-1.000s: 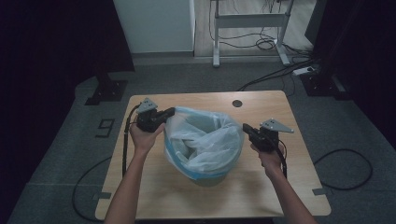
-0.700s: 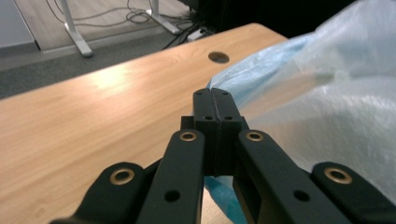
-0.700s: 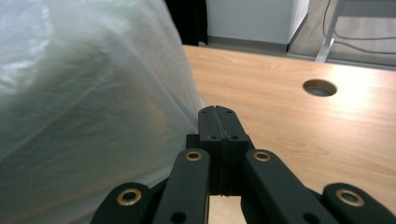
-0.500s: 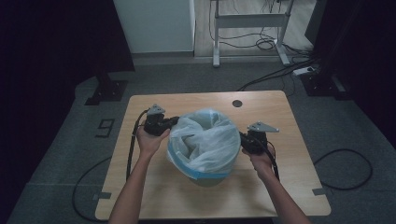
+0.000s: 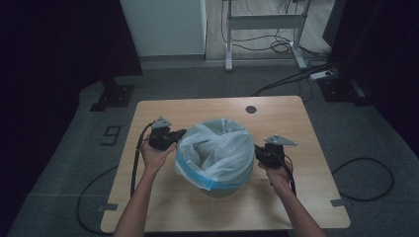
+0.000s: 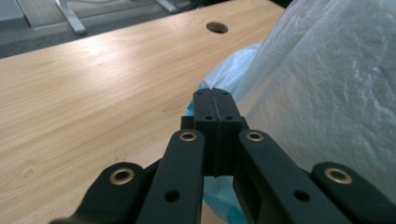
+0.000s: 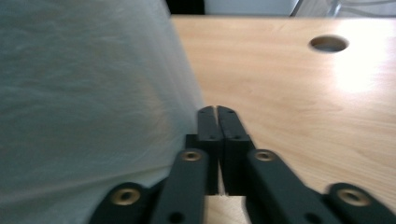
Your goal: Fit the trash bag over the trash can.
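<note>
Translucent white plastic, with a light blue band around its lower edge, makes up the bin liner (image 5: 217, 153) that is pulled over a round bin standing near the middle of the wooden table (image 5: 207, 111). The bag's open mouth faces up, and its folded-over skirt hides most of the bin's wall (just a grey sliver of the base shows beneath the blue edge in the high view).

The left gripper (image 5: 179, 135) sits against the bag's left side, its jaws pressed together; in the left gripper view they meet flat with blue film bunched just behind and beneath them, though I cannot tell whether any plastic is pinched. The right gripper (image 5: 258, 152) is at the bag's right side. In the right gripper view its jaws have a hairline gap at the tips, having just been opening slightly, and the white plastic lies beside them, not between them.

Farther back on the table is a round cable hole (image 5: 251, 109), well apart from the bin
</note>
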